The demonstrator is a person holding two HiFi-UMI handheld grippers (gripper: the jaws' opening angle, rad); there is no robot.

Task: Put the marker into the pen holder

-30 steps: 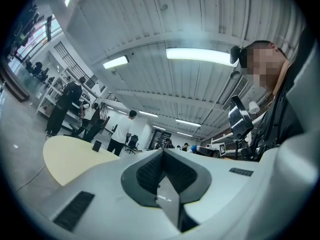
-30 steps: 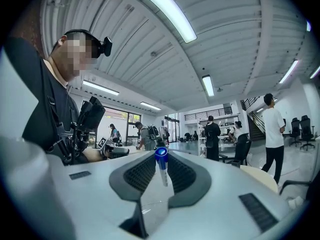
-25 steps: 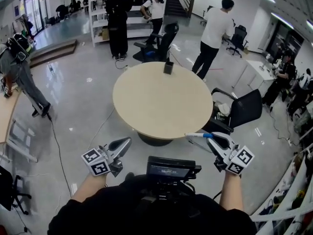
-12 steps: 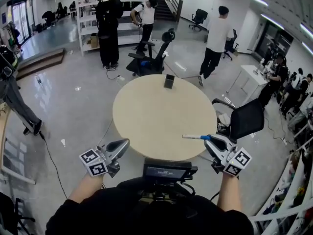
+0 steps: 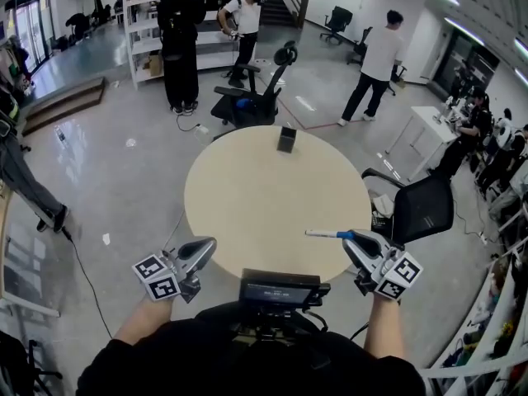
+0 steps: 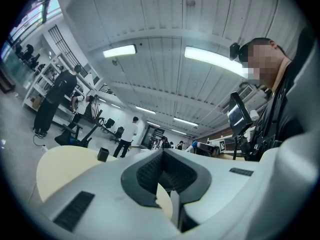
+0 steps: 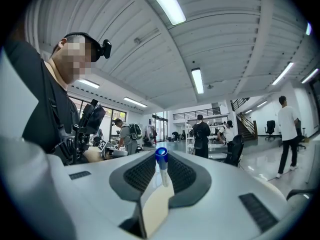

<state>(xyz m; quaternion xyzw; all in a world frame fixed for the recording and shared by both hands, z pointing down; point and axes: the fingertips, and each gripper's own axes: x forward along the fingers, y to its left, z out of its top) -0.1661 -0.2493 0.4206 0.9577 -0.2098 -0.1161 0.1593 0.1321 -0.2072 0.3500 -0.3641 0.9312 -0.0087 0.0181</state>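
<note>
Right claw (image 5: 353,239) pinching marker (image 5: 323,234) over near right edge of tabletop (image 5: 247,205), barrel pointing left, as a moment earlier. Left claw (image 5: 205,247) pressed together, empty, beside near left edge. Pen holder (image 5: 286,139) upright at far edge, now lower in view; contents indiscernible.

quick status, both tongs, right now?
Left tongs: closed, empty.
Right tongs: closed on the marker.
</note>
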